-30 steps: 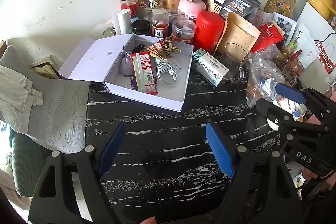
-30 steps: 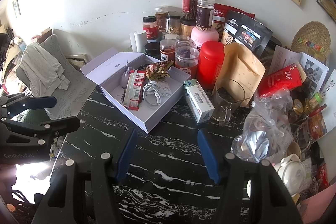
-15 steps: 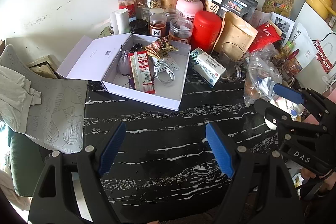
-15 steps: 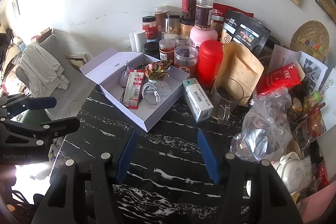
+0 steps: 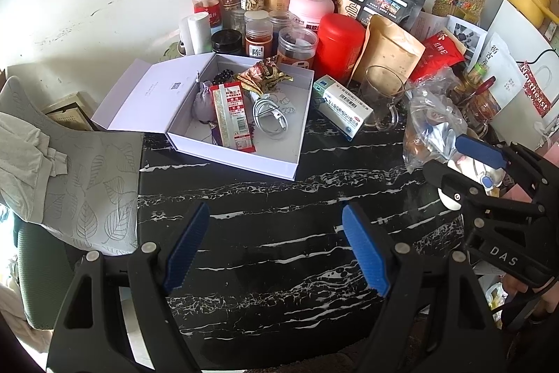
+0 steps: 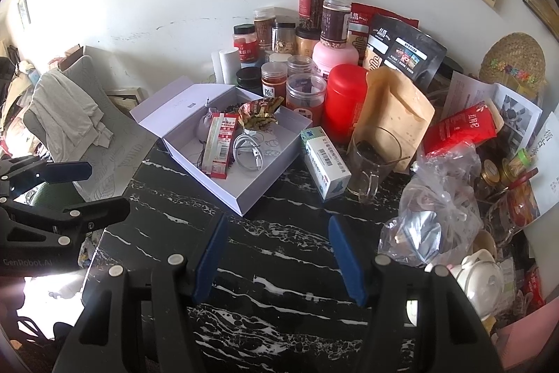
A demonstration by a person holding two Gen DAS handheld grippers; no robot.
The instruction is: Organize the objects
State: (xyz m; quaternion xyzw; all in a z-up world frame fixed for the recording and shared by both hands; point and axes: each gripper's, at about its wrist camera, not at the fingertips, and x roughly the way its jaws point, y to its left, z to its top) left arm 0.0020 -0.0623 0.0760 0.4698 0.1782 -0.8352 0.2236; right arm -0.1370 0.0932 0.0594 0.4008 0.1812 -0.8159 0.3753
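An open white box point(image 5: 279, 163) point(image 6: 258, 184) lies on the black marble table point(image 5: 279, 233) point(image 6: 279, 268). It holds a red packet point(image 5: 232, 114) point(image 6: 220, 142), a coiled white cable point(image 5: 270, 116) point(image 6: 248, 151), a grey pouch point(image 5: 202, 103) and a crumpled foil wrapper point(image 5: 263, 76) point(image 6: 258, 110). A white medicine carton point(image 5: 344, 107) point(image 6: 325, 163) lies right of the box. My left gripper point(image 5: 276, 226) point(image 6: 87, 187) is open and empty, near the table's front. My right gripper point(image 6: 277, 236) point(image 5: 454, 159) is open and empty, on the right.
Several jars point(image 5: 258, 41), a red canister point(image 5: 337, 46) point(image 6: 344, 100) and pouches point(image 5: 386, 53) crowd the back by the wall. A glass mug point(image 5: 382, 97) point(image 6: 370, 159) and a plastic bag point(image 5: 433, 121) point(image 6: 433, 222) stand right. A chair with cloth point(image 5: 70, 170) is on the left.
Both views shift only slightly; the scene has drifted a little left in the left wrist view. Both grippers stay open and nothing on the table has moved.
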